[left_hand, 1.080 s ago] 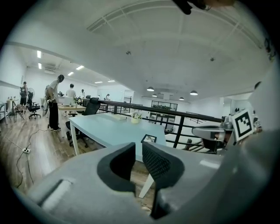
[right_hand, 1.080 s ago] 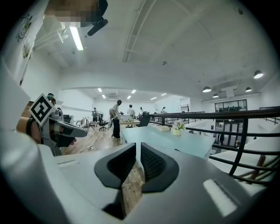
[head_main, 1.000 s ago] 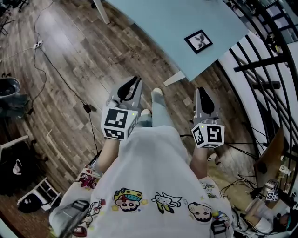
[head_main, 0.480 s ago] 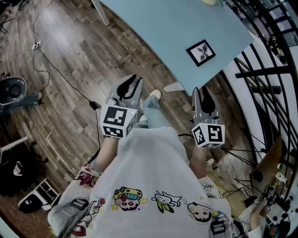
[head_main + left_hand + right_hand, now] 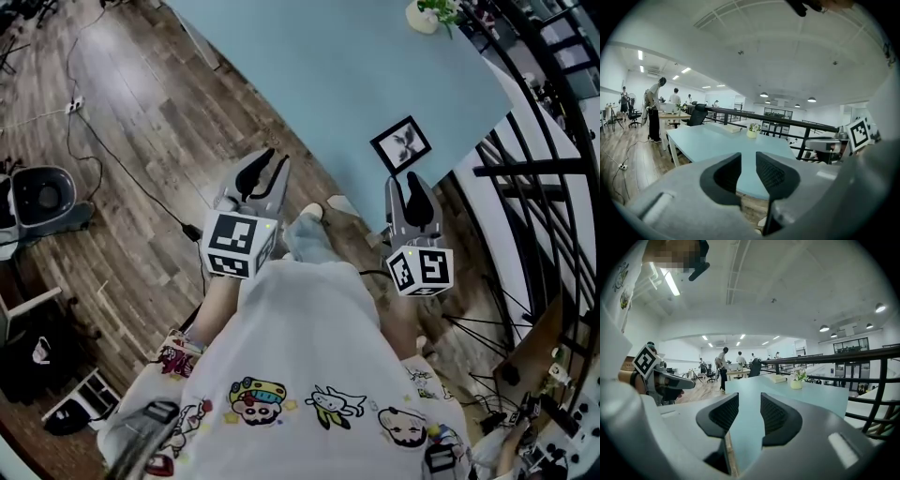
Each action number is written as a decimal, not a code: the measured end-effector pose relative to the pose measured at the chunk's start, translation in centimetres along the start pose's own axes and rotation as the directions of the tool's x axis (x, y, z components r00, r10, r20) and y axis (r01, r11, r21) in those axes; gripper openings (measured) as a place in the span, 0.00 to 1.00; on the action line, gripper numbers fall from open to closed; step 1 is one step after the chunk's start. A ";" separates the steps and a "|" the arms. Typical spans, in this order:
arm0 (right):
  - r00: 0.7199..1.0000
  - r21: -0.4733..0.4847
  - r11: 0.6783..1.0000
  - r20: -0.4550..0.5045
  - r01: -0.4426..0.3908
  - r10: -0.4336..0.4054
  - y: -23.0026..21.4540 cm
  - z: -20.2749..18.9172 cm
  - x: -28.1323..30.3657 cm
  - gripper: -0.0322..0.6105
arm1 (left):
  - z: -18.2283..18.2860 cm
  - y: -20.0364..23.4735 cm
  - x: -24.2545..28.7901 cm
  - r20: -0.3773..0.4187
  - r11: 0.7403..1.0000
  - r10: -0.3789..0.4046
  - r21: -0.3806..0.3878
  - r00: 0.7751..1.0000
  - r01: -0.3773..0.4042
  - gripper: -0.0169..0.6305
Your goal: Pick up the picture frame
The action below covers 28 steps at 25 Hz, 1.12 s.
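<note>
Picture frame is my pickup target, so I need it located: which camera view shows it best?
The head view: the picture frame lies flat near the edge of the blue table, whole and unobstructed. The left gripper view and the right gripper view show only tabletop; the frame appears in neither.

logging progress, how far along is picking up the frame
Done: nothing yet; the frame lies flat near the table's edge, untouched. In hand: the left gripper and right gripper hover short of it, jaws have just been opening, nothing between them. Left: reach the frame, close on it, lift.
</note>
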State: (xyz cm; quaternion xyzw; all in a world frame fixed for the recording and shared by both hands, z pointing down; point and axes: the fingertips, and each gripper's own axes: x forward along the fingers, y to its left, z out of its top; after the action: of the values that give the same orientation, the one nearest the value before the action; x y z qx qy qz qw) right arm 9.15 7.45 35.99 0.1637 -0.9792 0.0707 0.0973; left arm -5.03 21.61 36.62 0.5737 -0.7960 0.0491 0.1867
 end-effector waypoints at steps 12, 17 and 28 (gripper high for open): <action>0.998 0.040 0.998 0.032 0.055 -0.056 -4.0 1.8 3.8 0.29 | 3.5 1.0 7.1 -0.011 0.997 -0.065 0.045 0.998 0.066 0.20; 0.992 0.067 0.991 0.040 0.116 -0.119 -5.2 1.8 2.9 0.29 | 4.2 -0.4 9.3 -0.035 0.988 -0.131 0.073 0.991 0.133 0.20; 0.940 0.169 0.927 0.017 0.334 -0.342 -10.2 1.2 1.7 0.29 | 5.9 -4.5 16.7 -0.133 0.917 -0.357 0.137 0.925 0.374 0.21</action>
State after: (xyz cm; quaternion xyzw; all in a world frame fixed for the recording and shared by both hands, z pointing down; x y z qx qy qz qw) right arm 10.78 -2.80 36.24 0.3388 -0.9291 0.1294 0.0717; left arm -6.85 3.43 36.42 0.7220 -0.6574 0.1071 0.1874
